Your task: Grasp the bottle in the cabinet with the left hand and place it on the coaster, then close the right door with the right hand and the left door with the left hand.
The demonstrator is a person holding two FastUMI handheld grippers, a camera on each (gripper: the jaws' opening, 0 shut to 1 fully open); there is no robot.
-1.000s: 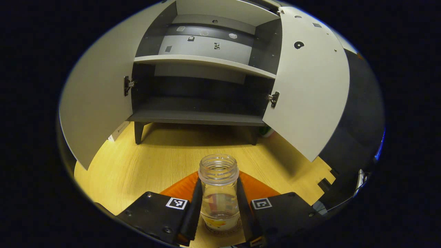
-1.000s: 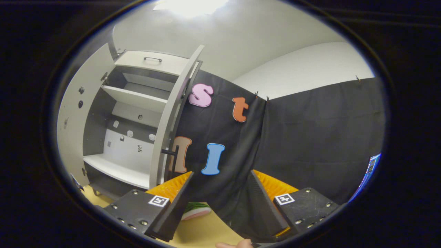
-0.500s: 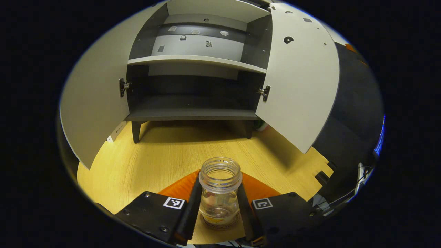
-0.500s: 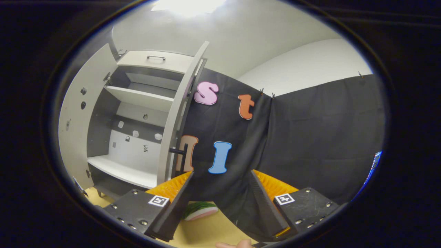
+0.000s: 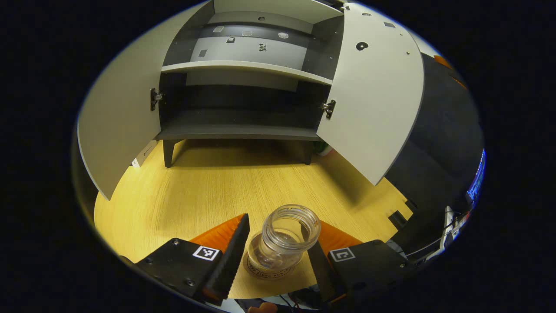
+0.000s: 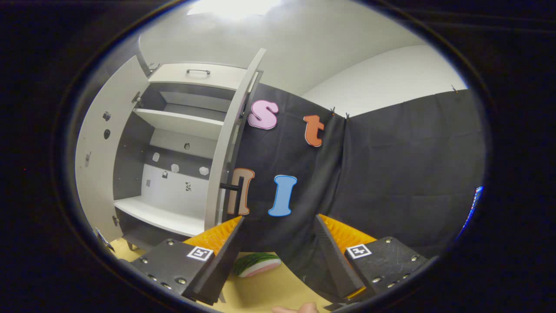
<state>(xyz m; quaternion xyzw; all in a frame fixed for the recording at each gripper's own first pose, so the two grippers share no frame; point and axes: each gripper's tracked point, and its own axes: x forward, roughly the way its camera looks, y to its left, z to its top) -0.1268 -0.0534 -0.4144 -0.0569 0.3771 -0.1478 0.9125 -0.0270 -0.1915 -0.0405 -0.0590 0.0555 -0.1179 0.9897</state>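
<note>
A clear, lidless bottle (image 5: 284, 241) stands upright on a round coaster (image 5: 265, 271) on the wooden table. My left gripper (image 5: 273, 265) is open around it, with a wide gap at its left finger and its right finger (image 5: 320, 265) close beside the glass. Beyond stands the cabinet, its left door (image 5: 117, 117) and right door (image 5: 373, 100) both swung open. In the right gripper view, my right gripper (image 6: 278, 265) is open with nothing between its fingers. It faces the right door (image 6: 226, 152) edge-on, with the door's dark handle (image 6: 233, 187) sticking out.
The cabinet has a pale shelf (image 5: 243, 69) and a dark lower floor (image 5: 239, 130), both bare. A green-and-pink watermelon-slice object (image 6: 256, 264) lies on the table (image 5: 208, 187) near the cabinet's right side. A fingertip (image 6: 299, 308) shows at the bottom edge.
My left gripper has opened and let go of the bottle, which now stands on the coaster. The left camera has risen and looks down more. The right gripper has drifted slightly.
</note>
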